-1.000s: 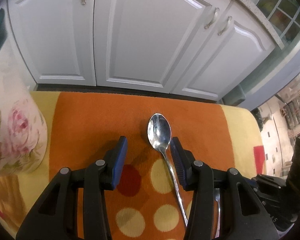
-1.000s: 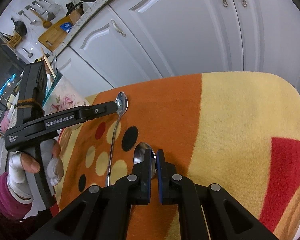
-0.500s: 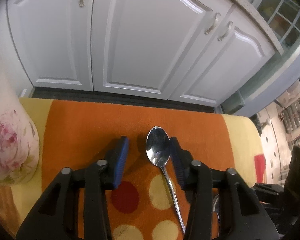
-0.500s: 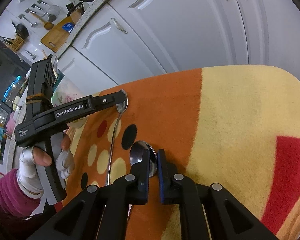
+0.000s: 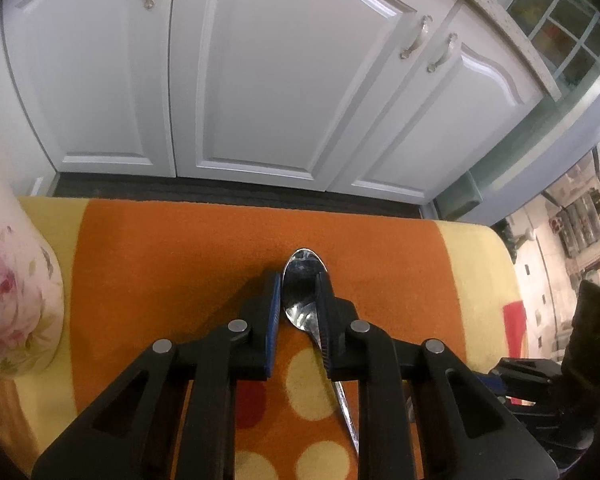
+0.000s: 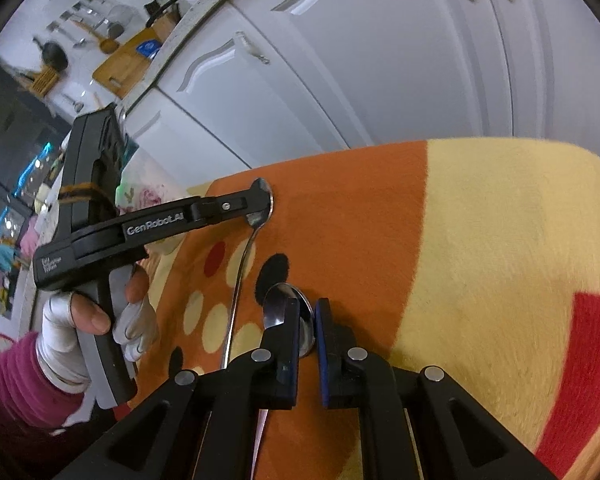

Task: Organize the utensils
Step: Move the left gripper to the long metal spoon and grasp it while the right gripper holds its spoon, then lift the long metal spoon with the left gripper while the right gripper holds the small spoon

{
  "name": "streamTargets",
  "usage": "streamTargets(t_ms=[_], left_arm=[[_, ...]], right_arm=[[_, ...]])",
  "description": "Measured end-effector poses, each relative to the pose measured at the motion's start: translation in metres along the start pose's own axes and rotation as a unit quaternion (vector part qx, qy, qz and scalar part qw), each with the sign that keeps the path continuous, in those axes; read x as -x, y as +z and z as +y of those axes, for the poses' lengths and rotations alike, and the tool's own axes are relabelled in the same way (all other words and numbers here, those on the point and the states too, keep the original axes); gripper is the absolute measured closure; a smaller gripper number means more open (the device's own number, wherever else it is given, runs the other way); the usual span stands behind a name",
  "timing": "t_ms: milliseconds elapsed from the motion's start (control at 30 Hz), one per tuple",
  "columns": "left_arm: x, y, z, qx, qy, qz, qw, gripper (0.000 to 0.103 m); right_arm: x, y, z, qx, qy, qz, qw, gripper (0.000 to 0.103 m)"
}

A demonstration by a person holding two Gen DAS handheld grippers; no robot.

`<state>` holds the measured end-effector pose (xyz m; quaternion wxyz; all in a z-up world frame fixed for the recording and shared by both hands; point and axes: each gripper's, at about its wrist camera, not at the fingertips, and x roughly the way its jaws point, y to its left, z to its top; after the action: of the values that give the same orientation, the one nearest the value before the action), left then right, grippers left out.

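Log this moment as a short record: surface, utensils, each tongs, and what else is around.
surface: orange and yellow blanket with spots
utensils: two metal spoons lying flat, bowls toward the white cabinets
left tongs: closed around the bowl of the far spoon
right tongs: nearly shut at the near spoon; its bowl sits by the left finger, grip unclear
left hand: white glove, magenta sleeve
nearby: floral container at the blanket's left edge

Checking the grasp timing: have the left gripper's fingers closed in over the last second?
Yes. The left gripper has narrowed around the spoon bowl, which lies on the orange cloth; earlier the left finger stood well apart.
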<state>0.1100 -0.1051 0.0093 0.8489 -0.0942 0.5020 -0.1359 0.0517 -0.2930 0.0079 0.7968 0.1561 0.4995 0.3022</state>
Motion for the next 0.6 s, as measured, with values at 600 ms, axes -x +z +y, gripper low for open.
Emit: streamTargets(t_ms=[600], left_arm=[[0.017, -0.009, 0.000, -0.010, -0.022, 0.010, 0.9997, 0.098]], right_arm=[[0.015, 0.004, 0.030, 0.055, -0.031, -0.026, 0.998, 0.099]])
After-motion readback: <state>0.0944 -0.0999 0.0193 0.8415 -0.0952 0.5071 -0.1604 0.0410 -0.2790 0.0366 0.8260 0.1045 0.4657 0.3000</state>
